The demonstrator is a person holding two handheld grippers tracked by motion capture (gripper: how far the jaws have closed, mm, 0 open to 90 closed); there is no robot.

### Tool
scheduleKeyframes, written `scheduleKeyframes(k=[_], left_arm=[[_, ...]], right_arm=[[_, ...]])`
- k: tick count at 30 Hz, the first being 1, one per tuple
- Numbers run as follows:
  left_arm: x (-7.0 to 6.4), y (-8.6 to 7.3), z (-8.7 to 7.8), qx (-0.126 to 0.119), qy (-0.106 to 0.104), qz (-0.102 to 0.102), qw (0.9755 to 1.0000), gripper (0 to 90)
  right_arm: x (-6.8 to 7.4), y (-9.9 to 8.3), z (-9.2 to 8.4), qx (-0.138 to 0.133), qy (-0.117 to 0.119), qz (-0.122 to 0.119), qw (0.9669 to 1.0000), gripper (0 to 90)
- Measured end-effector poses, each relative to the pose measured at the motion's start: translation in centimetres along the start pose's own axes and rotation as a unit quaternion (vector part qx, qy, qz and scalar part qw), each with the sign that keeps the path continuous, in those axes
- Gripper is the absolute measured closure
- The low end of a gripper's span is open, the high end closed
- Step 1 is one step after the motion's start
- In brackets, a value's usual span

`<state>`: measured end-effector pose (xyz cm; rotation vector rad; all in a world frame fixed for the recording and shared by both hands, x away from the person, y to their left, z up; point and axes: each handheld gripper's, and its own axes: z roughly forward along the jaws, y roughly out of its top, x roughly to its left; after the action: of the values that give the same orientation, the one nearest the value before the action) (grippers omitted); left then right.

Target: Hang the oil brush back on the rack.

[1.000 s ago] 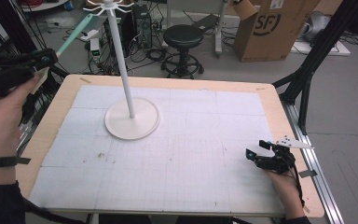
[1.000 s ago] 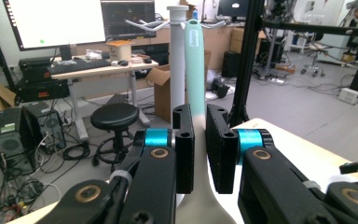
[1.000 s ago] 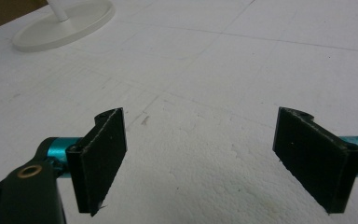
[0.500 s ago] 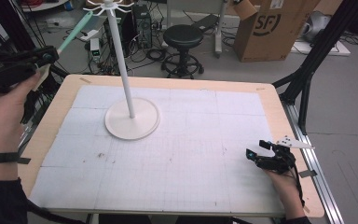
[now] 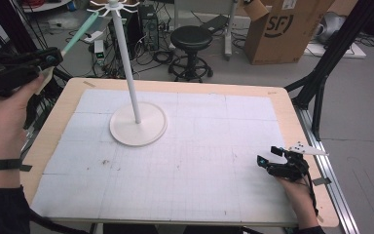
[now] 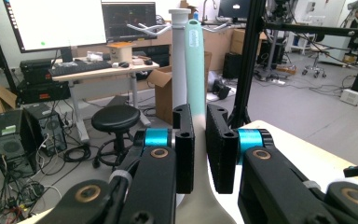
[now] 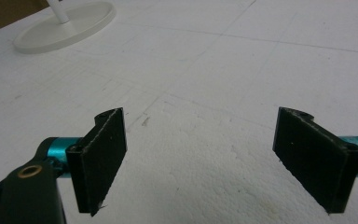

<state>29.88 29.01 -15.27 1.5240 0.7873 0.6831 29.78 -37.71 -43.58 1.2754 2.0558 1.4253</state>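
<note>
My left gripper is held up off the table's left edge, shut on a long utensil with a mint-green handle that slants up toward the hooks of a white stand. In the left gripper view the utensil rises between the jaws of the left gripper, with the stand's pole just behind it. Low over the mat at the front right, my right gripper is open. The right gripper has nothing between its jaws.
The stand's round base sits on the white gridded mat left of centre; the base also shows far ahead of the right jaws. A black stool, a cardboard box and cables lie on the floor beyond the table.
My left gripper has edged slightly up and toward the stand's top with the utensil in it. The right gripper has stayed put.
</note>
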Motion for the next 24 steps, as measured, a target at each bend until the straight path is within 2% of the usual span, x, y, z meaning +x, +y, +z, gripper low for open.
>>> scheduleKeyframes(k=[10,24], left_arm=[[-0.2,-0.1,0.4,0.006,-0.002,0.004,1.0,82.2],[-0.1,-0.3,1.5,0.018,0.012,0.005,0.9997,82.1]], right_arm=[[0.0,0.0,0.0,-0.001,0.0,-0.001,1.0,16.7],[-0.1,0.0,-0.1,-0.004,0.001,-0.001,1.0,16.7]])
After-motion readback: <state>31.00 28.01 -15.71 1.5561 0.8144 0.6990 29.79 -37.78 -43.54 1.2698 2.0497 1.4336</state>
